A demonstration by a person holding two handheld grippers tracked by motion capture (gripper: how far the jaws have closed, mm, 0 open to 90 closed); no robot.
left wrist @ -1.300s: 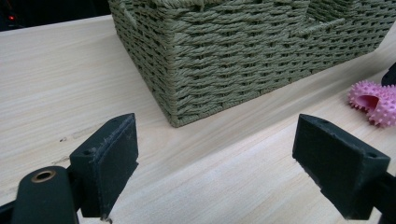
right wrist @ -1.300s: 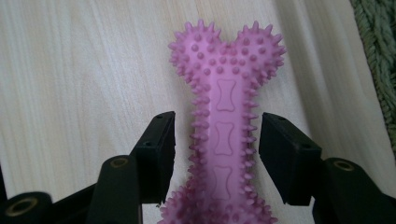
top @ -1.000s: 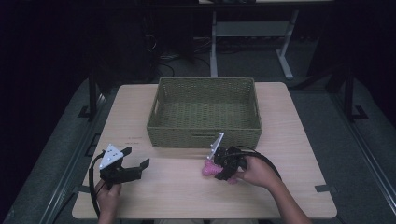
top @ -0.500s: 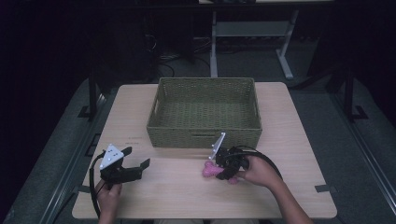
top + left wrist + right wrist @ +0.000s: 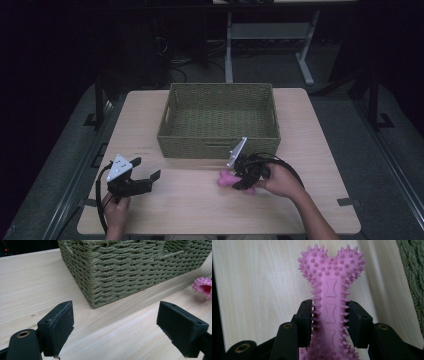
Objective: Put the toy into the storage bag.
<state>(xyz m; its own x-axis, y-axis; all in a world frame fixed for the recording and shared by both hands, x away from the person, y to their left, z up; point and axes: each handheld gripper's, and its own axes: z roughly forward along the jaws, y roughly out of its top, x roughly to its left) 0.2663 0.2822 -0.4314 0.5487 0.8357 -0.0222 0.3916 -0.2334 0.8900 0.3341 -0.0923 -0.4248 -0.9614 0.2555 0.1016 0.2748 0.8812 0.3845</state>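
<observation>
The right tool (image 5: 329, 320) pinched a pink spiky bone toy (image 5: 331, 287) by its narrow shaft, just before the woven basket (image 5: 218, 140). It looked light, rubbery. The left tool (image 5: 122, 332) stood spread, empty.

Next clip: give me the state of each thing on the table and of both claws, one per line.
Pink bone toy: lying on the table, clamped at its shaft.
Basket: upright, nothing visible inside.
Right claw: shut on the pink bone toy, jaws pressing both sides.
Left claw: open, nothing between its jaws, near the basket's corner.
Table: bare wood.
</observation>
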